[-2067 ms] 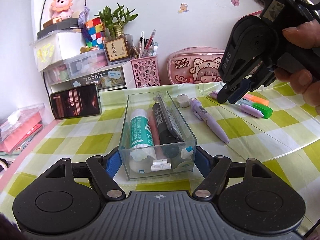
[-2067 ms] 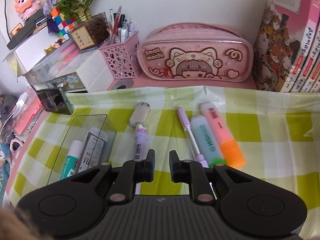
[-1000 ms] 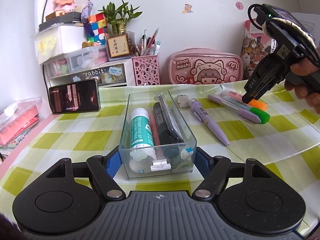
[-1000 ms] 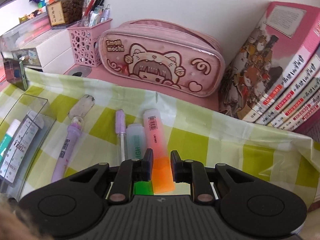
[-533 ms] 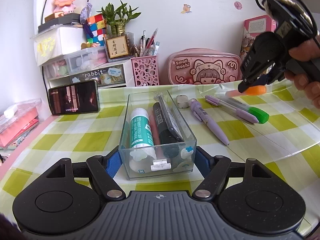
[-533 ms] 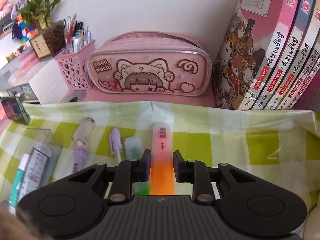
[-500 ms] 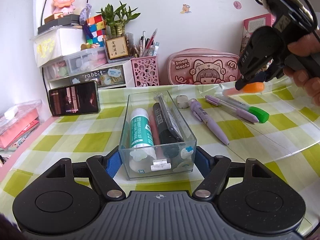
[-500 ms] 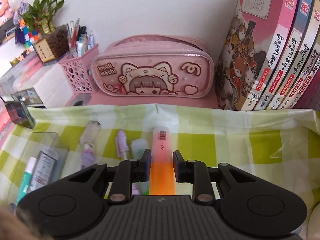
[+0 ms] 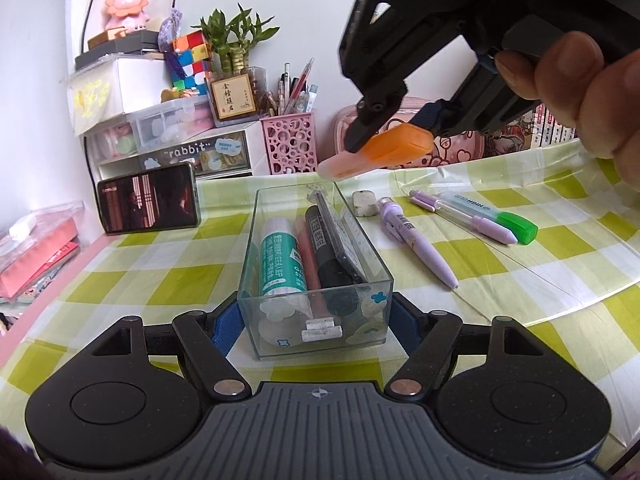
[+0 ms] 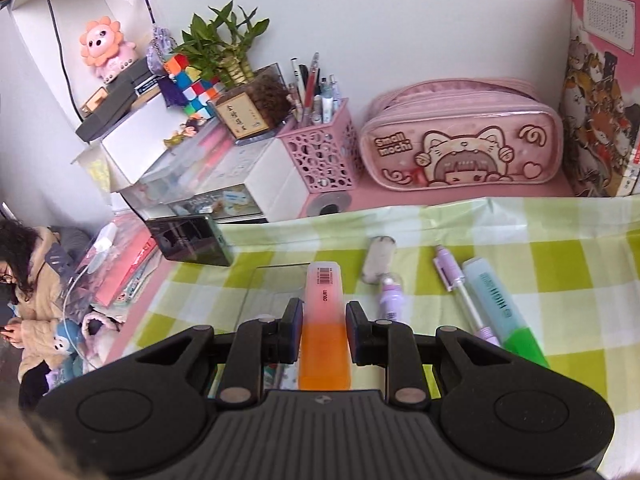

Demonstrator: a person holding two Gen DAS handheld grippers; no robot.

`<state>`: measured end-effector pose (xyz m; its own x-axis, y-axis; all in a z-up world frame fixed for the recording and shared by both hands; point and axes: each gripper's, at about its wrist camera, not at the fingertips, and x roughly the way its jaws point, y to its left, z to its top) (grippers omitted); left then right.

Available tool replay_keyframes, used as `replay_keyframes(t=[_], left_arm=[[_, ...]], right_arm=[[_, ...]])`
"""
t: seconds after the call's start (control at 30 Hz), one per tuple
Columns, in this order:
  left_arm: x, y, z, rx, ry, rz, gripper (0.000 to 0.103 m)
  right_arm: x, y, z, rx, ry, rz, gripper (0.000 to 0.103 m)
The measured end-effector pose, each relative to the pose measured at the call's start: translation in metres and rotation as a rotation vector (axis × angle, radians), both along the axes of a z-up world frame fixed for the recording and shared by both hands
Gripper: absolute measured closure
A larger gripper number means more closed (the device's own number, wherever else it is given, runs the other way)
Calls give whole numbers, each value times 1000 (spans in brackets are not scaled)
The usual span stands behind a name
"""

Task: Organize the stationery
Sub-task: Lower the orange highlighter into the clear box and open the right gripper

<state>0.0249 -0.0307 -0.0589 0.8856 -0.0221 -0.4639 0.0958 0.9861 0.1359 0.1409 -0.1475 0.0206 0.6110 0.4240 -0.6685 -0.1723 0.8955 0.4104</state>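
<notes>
Your right gripper (image 10: pixel 322 334) holds the orange highlighter (image 10: pixel 324 328) in its jaws, above the clear box (image 9: pixel 316 264); your left gripper (image 9: pixel 312 320) clamps that box's near end.

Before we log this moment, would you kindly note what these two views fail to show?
- Left wrist view: the lower ends of the items in the clear box blur behind its stickered front wall.
- Left wrist view: the pink pencil case is mostly hidden by the right tool and the orange highlighter.
- Right wrist view: the clear box's contents are covered by the tool body.
</notes>
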Motion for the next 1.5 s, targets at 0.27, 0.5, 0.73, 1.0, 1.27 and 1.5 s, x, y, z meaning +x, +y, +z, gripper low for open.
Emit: replay_keyframes(t=[0.27,0.5,0.73,1.0,1.27,1.5], left_arm=[[1,1,0,-3,1,-1,30],[1,2,0,-9,4,-1,30],[2,1,0,-12,6,0,30],[3,2,0,-16,9,0,30],[2,2,0,-20,11,0,30],[2,1,0,-17,10,1,30]], right_arm=[[5,29,-10,39,89,20,77],[10,38,-22,62,172,13,77],[11,41,-26,66,210,48,76],[4,50,-16,-49,102,69,76],[1,18,-9,-108,13,31,77],[12,-38,-20,-225,-27,-104,76]])
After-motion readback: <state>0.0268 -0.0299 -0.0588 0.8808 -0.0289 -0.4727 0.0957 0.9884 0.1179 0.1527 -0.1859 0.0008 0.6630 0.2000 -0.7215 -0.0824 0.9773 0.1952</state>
